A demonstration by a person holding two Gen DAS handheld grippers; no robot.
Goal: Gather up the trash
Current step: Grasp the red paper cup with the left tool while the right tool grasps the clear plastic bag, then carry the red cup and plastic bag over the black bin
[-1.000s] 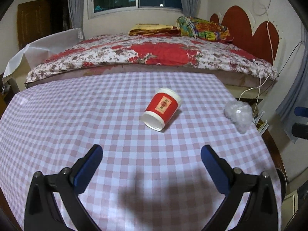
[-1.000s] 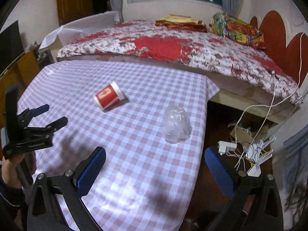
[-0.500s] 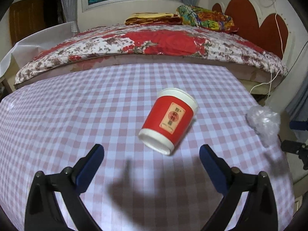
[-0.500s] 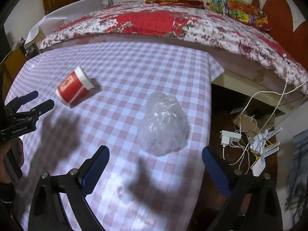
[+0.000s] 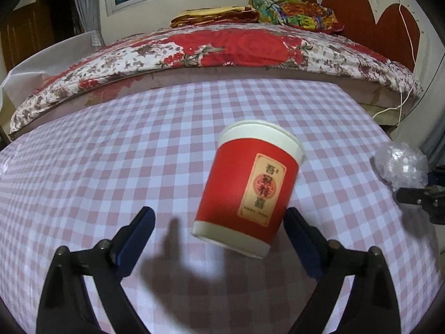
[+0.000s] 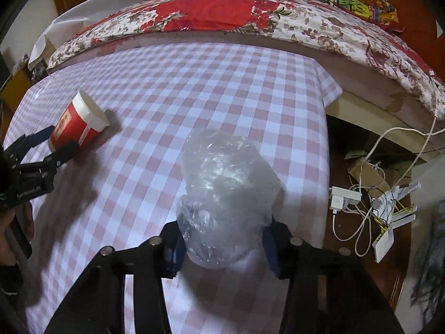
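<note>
Closer now, red cup (image 5: 247,186) between spread left fingers (image 5: 137,229) (apparently untouched), plastic wad (image 6: 225,203) between right fingers (image 6: 173,246)

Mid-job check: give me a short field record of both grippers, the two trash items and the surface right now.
surface: table with pink checked cloth
trash 1: red paper cup, lying on its side
trash 2: crumpled clear plastic bag
left gripper: open, fingers either side of the cup's base end, not closed on it
right gripper: shut on the plastic bag, fingers pressing its lower part
background: bed with red floral cover beyond the table
right of table: cables and chargers on a lower surface
</note>
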